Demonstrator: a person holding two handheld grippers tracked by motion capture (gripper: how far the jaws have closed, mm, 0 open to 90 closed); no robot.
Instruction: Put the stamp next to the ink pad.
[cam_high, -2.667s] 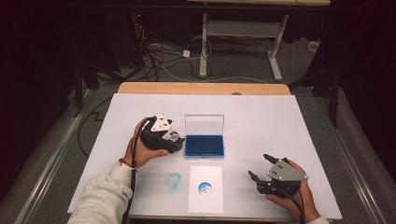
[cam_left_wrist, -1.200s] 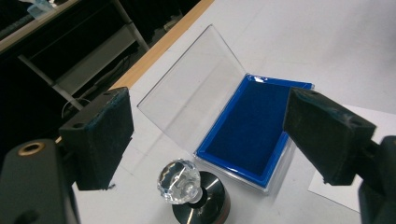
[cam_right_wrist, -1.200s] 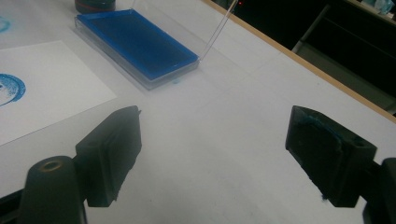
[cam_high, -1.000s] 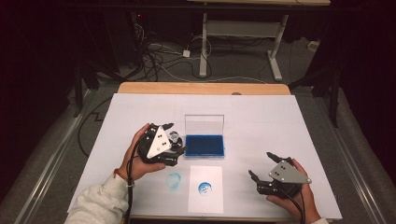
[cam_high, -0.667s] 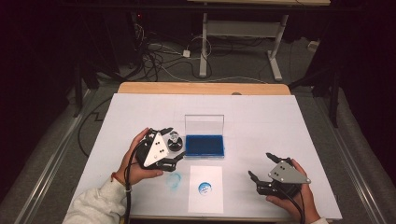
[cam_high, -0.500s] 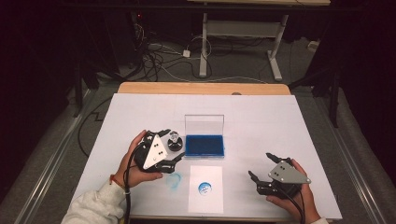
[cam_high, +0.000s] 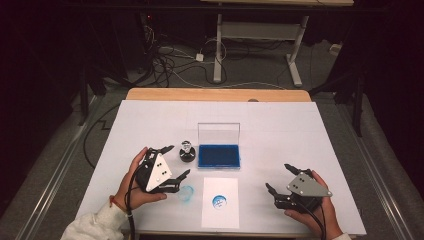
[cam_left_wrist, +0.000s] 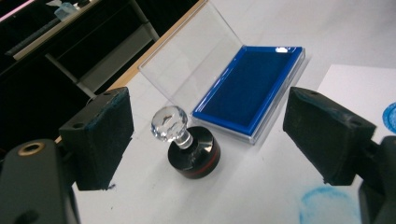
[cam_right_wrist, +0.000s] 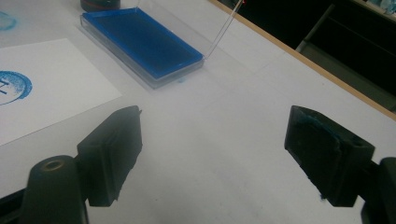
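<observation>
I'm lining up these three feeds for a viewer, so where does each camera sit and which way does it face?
High view: above the person's side, looking forward and down at the table; both hands, left gripper and right gripper show.
Left gripper view: on the left gripper, looking between its open fingers at the stamp beside the ink pad.
Right gripper view: on the right gripper, looking across bare table toward the ink pad and stamped paper.
Shared: all three show the ink pad.

One stamp (cam_high: 186, 150), one ink pad (cam_high: 219, 155), one paper sheet (cam_high: 220, 202).
</observation>
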